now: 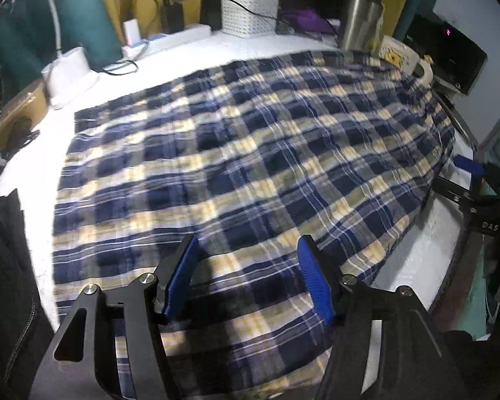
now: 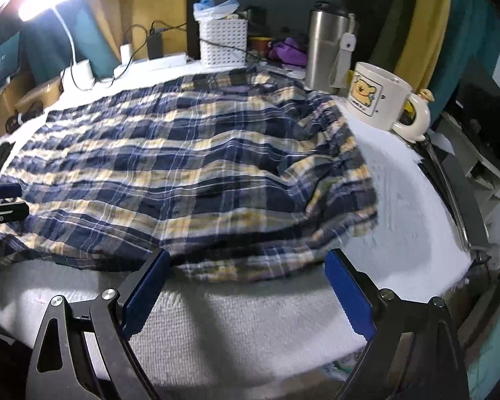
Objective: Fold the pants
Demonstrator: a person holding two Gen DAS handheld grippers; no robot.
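White towelling covers the work table (image 2: 416, 220), which carries clutter along its far edge. Plaid pants (image 1: 250, 153) in navy, cream and white lie spread flat over most of the towelling, with light wrinkles and one bunched end.

Positions relative to the pants:
- Far side: a white perforated basket (image 2: 222, 44), a steel tumbler (image 2: 326, 46), and a power strip (image 1: 180, 35) with chargers plugged in.
- Far corner at the bunched end: a cream mug (image 2: 378, 98) with a cartoon print, standing just beside the fabric.
- Opposite far corner: the white base of a desk lamp (image 1: 68, 75).

Left gripper (image 1: 246, 280): released, blue pads apart above the near edge of the pants, gripping nothing.

Right gripper (image 2: 246, 286): released, pads spread wide over bare towelling just short of the fabric edge, gripping nothing.
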